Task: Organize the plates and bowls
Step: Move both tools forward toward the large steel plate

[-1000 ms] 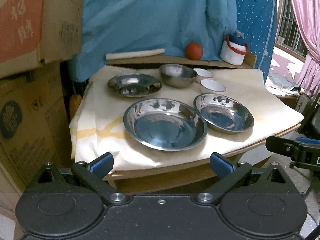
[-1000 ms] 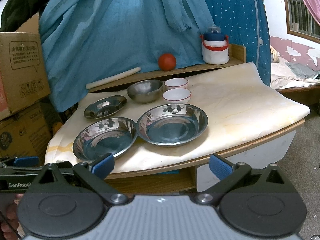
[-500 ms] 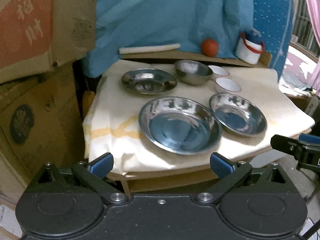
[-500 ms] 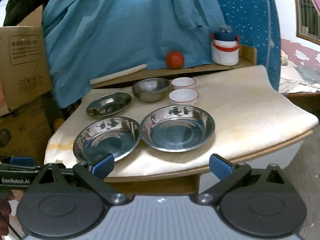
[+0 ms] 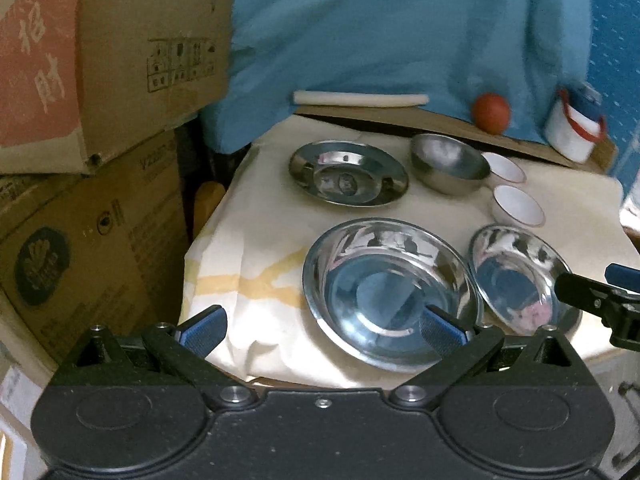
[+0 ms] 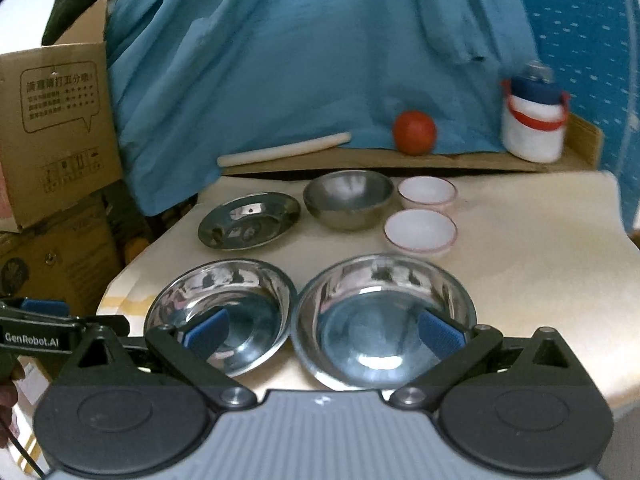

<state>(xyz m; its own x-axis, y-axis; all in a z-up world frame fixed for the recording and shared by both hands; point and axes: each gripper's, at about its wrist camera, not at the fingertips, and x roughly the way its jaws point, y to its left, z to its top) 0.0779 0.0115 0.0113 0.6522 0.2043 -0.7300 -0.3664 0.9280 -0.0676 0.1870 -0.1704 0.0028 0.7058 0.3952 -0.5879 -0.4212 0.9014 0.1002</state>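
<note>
Both grippers hung at the table's (image 6: 540,280) near edge, and neither had anything in it. The left gripper (image 5: 322,330) had its jaws spread wide, its blue pads (image 5: 204,328) over the front left part of the cloth, the right pad overlapping the rim of the left pan (image 5: 390,292). The right gripper (image 6: 324,332) was just as wide apart, one pad over each of the two front pans.

Those two steel pans sat side by side at the front edge, rims just about touching: the left pan and the right pan (image 6: 384,320), both empty and shiny. Behind them, toward the back left, lay a shallow plate (image 5: 348,178), alone. Next to it on the right stood a deep steel bowl (image 6: 348,198). Two small white bowls followed, the back bowl (image 6: 426,192) close beside the steel bowl and the front bowl (image 6: 420,230) just ahead of it, near the right pan's far rim.

Along the raised back ledge lay a pale stick (image 6: 284,150), a red ball (image 6: 414,132) and a white jug (image 6: 534,126) at the right end. Cardboard boxes (image 5: 100,60) were stacked off the table's left side, with blue cloth (image 6: 300,60) hanging behind everything.
</note>
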